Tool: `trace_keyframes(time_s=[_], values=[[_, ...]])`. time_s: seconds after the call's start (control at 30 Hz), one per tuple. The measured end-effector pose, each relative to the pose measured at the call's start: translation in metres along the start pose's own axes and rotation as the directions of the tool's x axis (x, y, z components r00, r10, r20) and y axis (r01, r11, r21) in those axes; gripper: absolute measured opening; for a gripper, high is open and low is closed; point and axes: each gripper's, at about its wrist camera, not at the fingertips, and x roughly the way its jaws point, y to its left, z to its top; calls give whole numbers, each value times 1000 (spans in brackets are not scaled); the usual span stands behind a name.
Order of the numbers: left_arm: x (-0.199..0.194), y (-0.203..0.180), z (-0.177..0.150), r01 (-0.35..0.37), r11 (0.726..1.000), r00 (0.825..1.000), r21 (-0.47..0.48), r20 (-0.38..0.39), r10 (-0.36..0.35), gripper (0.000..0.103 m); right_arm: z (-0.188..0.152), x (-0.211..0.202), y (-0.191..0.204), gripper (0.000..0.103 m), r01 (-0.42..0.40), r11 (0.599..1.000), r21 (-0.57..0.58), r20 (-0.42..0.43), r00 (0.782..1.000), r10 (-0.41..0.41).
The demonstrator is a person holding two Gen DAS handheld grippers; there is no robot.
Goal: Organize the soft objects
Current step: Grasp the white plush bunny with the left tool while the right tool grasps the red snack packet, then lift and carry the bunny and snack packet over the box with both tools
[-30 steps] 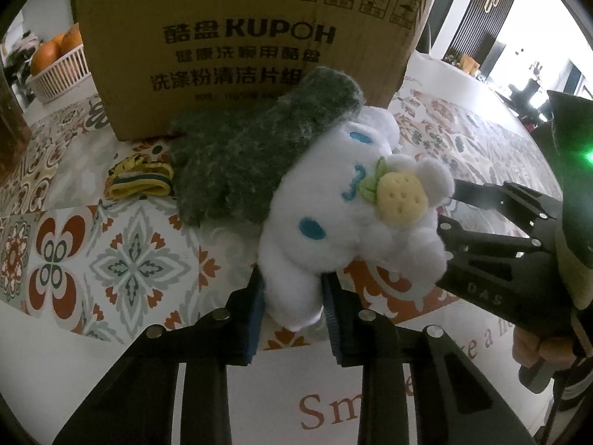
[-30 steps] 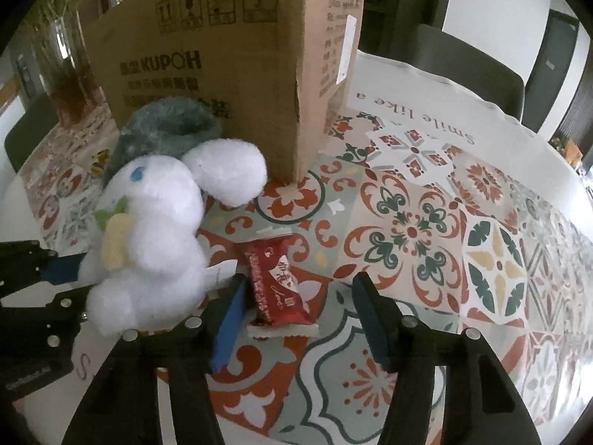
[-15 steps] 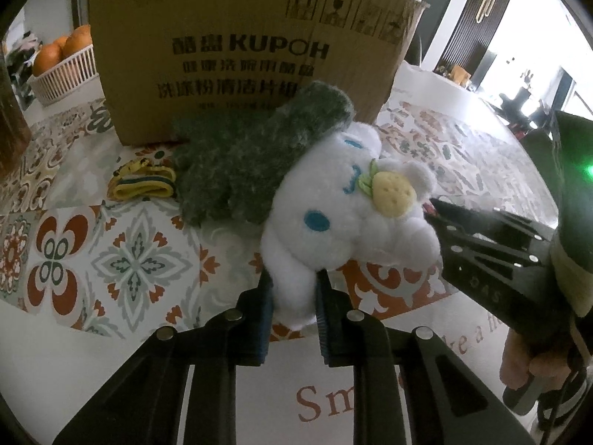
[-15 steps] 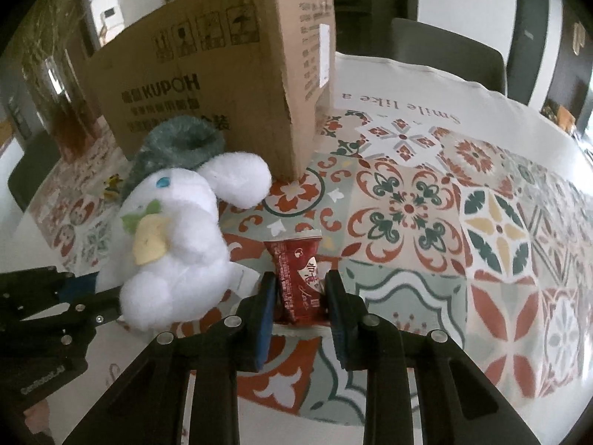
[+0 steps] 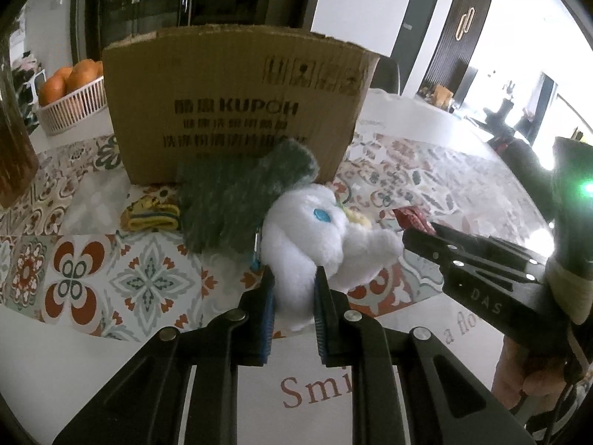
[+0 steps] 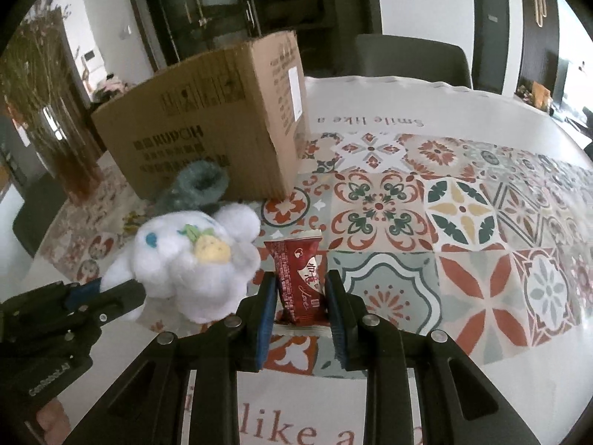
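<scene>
Left gripper (image 5: 292,296) jaws clench the white plush (image 5: 318,237) at frame centre; right gripper (image 6: 300,307) jaws clench the red packet (image 6: 300,278). The floppy plush could slip from that shallow ear grip.

Cardboard box (image 5: 237,111) stands at back of desk (image 6: 481,222). Fuzzy sock (image 5: 237,200) lies before box; plush toy (image 5: 315,230) in front of sock, leaning on it. Folded cloth (image 5: 152,217) left of sock. Snack packet (image 6: 302,278) right of plush. Fruit basket (image 5: 70,107) left of box.
</scene>
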Motion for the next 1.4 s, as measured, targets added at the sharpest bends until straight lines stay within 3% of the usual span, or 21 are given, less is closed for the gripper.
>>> trace_keyframes(time_s=[0.7,1.4], values=[[-50,1,12,37,999,991,11,129,-38,19,7,-58,20,28,-19,999,49,133,991,12],[-107,17,28,34,999,953,13,300,-36,19,28,-104,58,28,-54,998,20,251,967,47]])
